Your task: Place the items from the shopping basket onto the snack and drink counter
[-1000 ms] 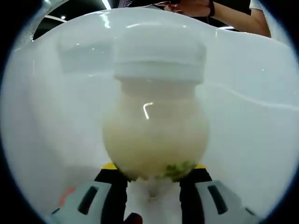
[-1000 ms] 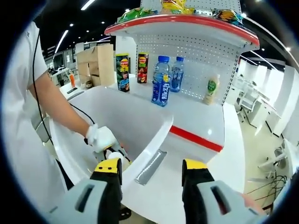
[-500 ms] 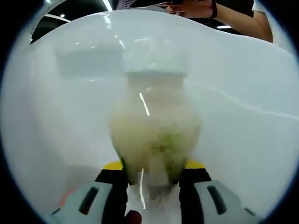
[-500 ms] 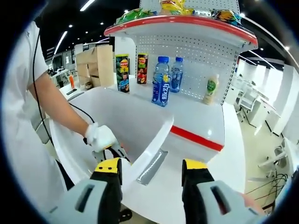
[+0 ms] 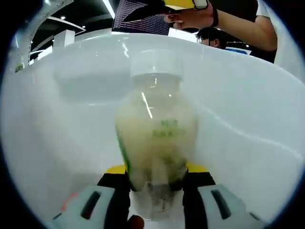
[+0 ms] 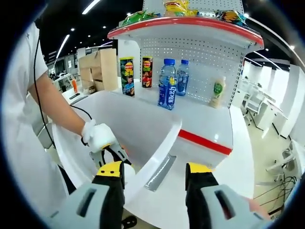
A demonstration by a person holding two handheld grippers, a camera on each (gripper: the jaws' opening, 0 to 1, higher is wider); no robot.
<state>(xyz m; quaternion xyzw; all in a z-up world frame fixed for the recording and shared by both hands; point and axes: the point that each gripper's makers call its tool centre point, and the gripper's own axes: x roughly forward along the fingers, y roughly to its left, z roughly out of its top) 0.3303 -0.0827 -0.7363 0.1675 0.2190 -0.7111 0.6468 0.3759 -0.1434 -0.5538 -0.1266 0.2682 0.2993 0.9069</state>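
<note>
A milky drink bottle [image 5: 156, 138] with a white cap is sitting inside the white shopping basket [image 5: 248, 109], clamped between the jaws of the left gripper [image 5: 155, 179]. The right gripper [image 6: 155, 176] is hovering with jaws spread over the basket's near rim, facing the counter [image 6: 205, 119] where two water bottles [image 6: 167, 89] are standing.

1. I'm pretty sure this is a mock shop set up inside a big office or lab hall.
2. There's a white pegboard retail shelf with red trim [image 6: 190, 24], stocked with blue-labelled water bottles [image 6: 167, 90], tall snack cans [image 6: 127, 76] and bagged snacks up top [image 6: 178, 6].
3. Behind it I see long ceiling strip lights [image 6: 62, 42], cardboard boxes [image 6: 97, 67] and white desks [image 6: 259, 112].
</note>
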